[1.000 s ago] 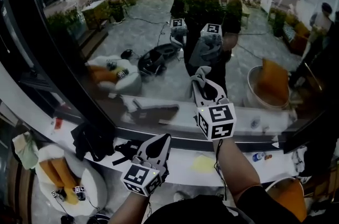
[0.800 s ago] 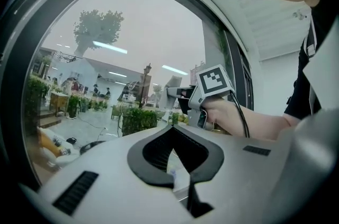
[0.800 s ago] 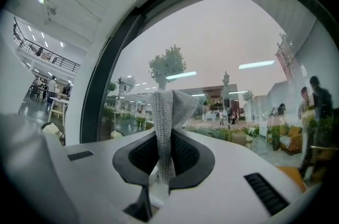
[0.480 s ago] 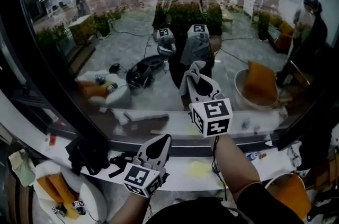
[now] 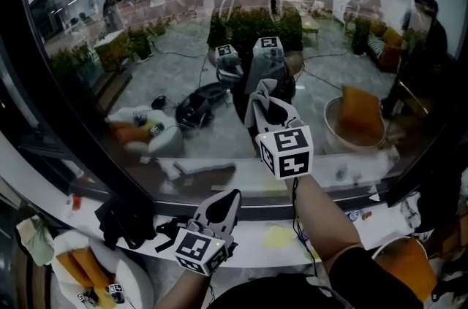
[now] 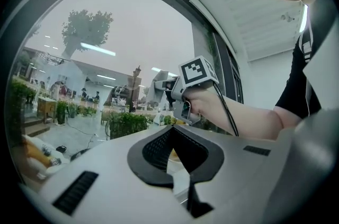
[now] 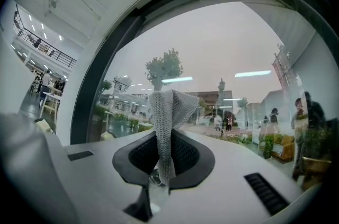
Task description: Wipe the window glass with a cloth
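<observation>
One knitted grey cloth (image 7: 170,106) — pinched in right tool (image 7: 165,157)

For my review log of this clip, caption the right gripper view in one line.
Right gripper shut on a grey knitted cloth, held up before the window glass.

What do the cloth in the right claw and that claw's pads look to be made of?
Cloth: grey knitted or waffle-weave fabric, matte; a regular textured weave shows, fibre unclear. Pads of the right claw: black, matte, finely ribbed, likely rubber or soft plastic.
</observation>
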